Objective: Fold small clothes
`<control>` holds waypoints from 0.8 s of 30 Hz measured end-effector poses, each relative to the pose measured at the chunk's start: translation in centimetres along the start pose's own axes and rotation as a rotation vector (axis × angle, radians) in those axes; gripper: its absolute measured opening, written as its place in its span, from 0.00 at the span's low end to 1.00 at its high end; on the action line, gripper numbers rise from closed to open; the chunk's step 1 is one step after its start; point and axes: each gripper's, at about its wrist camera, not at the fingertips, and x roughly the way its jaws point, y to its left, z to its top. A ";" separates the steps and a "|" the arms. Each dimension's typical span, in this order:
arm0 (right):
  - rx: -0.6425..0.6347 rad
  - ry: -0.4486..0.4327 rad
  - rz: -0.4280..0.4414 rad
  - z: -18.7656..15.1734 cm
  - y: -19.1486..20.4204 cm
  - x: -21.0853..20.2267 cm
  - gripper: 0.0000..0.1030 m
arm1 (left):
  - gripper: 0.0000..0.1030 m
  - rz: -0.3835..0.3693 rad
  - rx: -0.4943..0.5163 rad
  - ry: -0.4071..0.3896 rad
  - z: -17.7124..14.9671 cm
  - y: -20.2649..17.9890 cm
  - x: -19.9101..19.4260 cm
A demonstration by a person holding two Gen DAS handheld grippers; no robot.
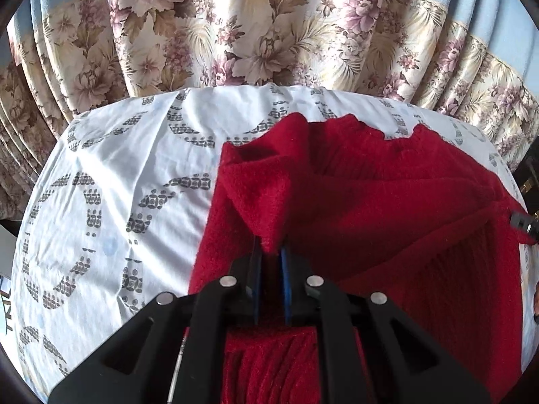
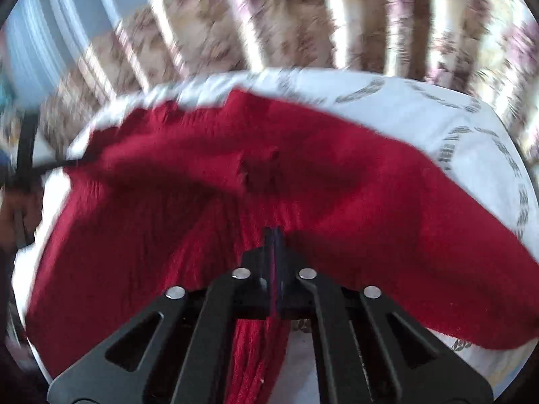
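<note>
We see the red knitted garment [image 1: 387, 195] lying on the white patterned sheet [image 1: 111, 175], with flowered curtains [image 1: 242, 27] behind. The left gripper [image 1: 271, 252] has its fingers pressed on a raised corner of the garment, and the right gripper [image 2: 274, 235] pinches a bunched fold of it, although this view is blurred.

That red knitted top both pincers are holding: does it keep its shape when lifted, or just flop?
Probably floppy: the red knitted top sags in folds between the left gripper and the right gripper. Its fuzzy knit likely grips the pads rather than slipping. It looks thick, so perhaps slightly weighty.
</note>
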 end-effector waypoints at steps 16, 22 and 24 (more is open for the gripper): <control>0.108 0.075 0.023 5.7 1.9 5.1 0.12 | 0.10 -0.019 -0.051 -0.013 0.9 0.9 0.1; 0.004 -0.100 -0.041 7.2 3.4 2.3 0.11 | 0.16 0.072 -0.052 -0.047 2.7 1.2 0.4; -0.048 -0.070 -0.079 7.5 4.2 3.4 0.12 | 0.30 0.066 -0.057 0.001 2.5 1.3 2.0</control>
